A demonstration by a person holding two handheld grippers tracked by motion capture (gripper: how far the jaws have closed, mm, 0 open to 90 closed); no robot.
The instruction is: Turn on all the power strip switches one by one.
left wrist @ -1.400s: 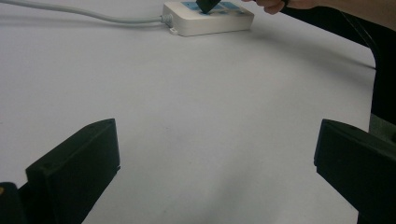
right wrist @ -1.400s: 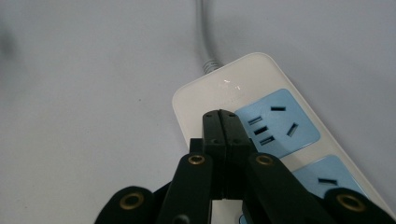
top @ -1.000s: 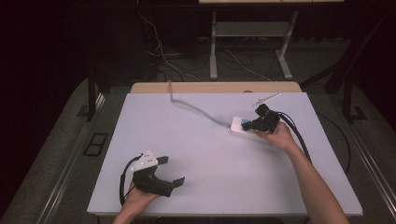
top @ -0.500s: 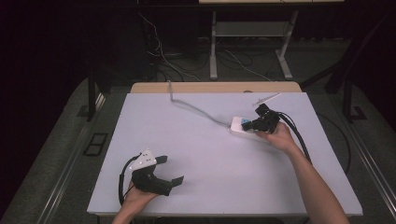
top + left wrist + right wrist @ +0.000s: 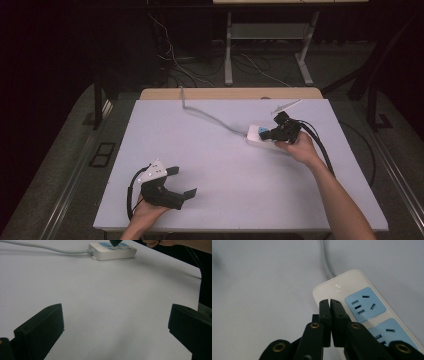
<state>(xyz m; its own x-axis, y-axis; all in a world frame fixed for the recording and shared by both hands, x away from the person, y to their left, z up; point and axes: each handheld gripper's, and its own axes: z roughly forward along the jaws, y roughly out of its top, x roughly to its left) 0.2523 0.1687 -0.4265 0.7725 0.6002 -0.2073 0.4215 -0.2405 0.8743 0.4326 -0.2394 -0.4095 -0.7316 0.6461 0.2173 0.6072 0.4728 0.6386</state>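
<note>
A white power strip (image 5: 256,134) with blue socket faces lies at the table's right, its grey cord (image 5: 210,116) running to the far edge. My right gripper (image 5: 267,134) points down over the strip's cord end. In the right gripper view my right gripper (image 5: 329,301) has only a thin slit between its pads, which have just eased apart a hair, with nothing between them; it hovers beside the first blue socket (image 5: 365,304) of the strip (image 5: 332,288). My left gripper (image 5: 182,182) rests open near the front left. The left gripper view shows my left gripper (image 5: 116,315) with its jaws spread wide and the strip (image 5: 112,252) far off.
The white table (image 5: 225,200) has bare surface between the two hands. Black cables (image 5: 320,145) trail from the right gripper over the table's right side. Behind the table, a wooden strip (image 5: 230,93) and floor cables lie beyond the far edge.
</note>
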